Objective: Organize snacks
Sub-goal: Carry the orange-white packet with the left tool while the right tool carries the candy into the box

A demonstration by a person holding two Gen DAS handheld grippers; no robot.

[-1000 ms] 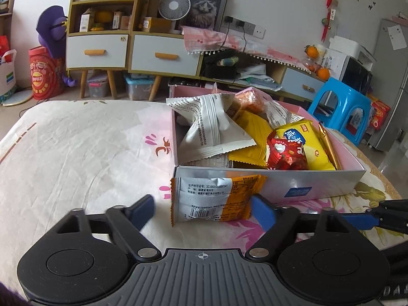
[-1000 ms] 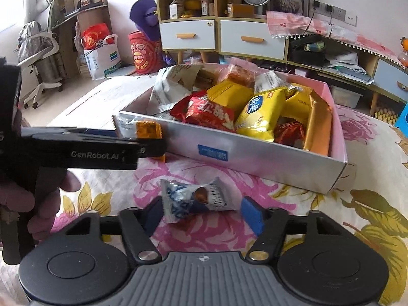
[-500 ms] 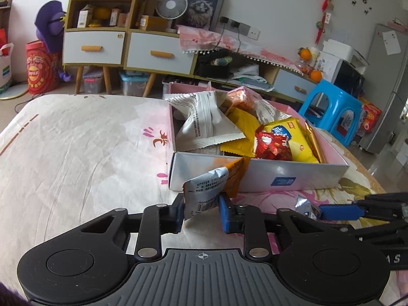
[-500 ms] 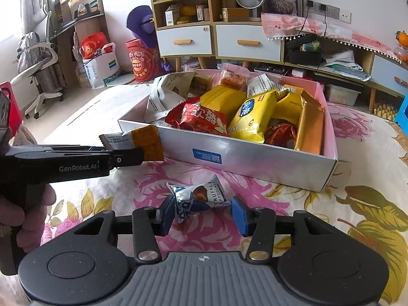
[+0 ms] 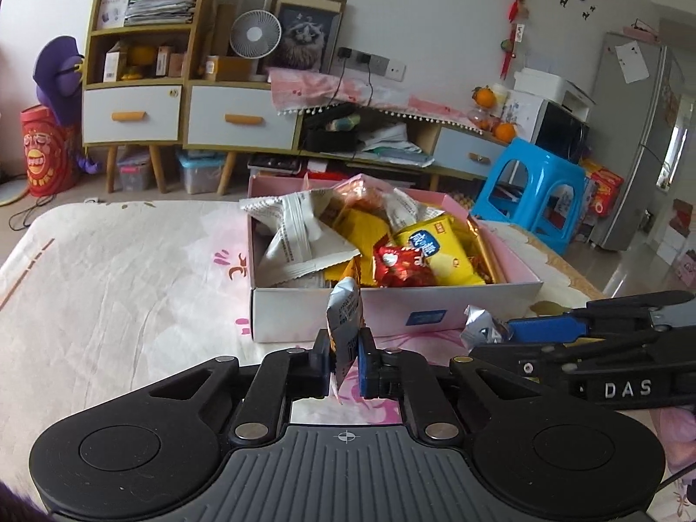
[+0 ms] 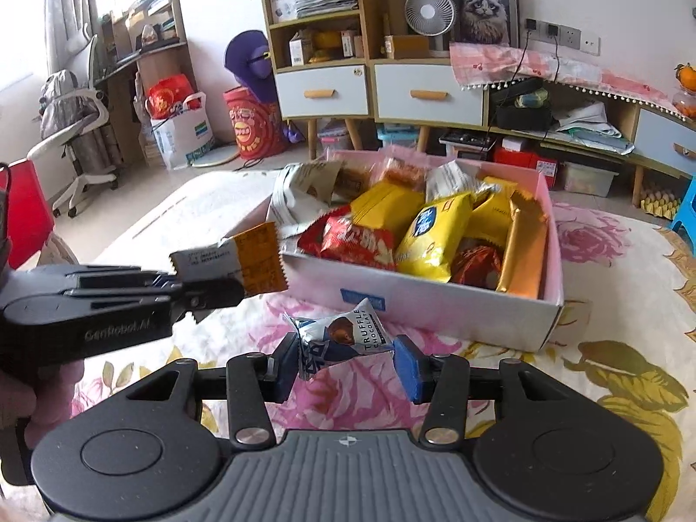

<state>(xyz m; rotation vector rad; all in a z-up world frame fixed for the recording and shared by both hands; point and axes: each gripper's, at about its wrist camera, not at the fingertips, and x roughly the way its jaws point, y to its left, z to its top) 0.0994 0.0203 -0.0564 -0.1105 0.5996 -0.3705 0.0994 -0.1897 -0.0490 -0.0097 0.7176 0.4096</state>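
Note:
A pink and white box [image 5: 300, 317] full of snack packets stands on the flowered cloth; it also shows in the right wrist view [image 6: 439, 309]. My left gripper [image 5: 344, 365] is shut on an orange and silver snack packet [image 5: 346, 313] and holds it raised in front of the box's near wall; the packet also shows in the right wrist view [image 6: 248, 261]. My right gripper [image 6: 348, 367] is shut on a blue and silver truffle chocolate packet [image 6: 343, 335], lifted off the cloth; it shows in the left wrist view [image 5: 483, 328] to the right.
The box holds a white packet [image 5: 300, 230], yellow packets [image 6: 430, 230], a red packet [image 6: 352, 239] and a gold bar [image 6: 522, 252]. Beyond the table stand cabinets [image 5: 182, 117] and a blue stool [image 5: 535, 191].
Both grippers have closed on their packets and lifted them off the cloth. The left packet has turned upright between the fingers. Both views have risen and pulled back a little.

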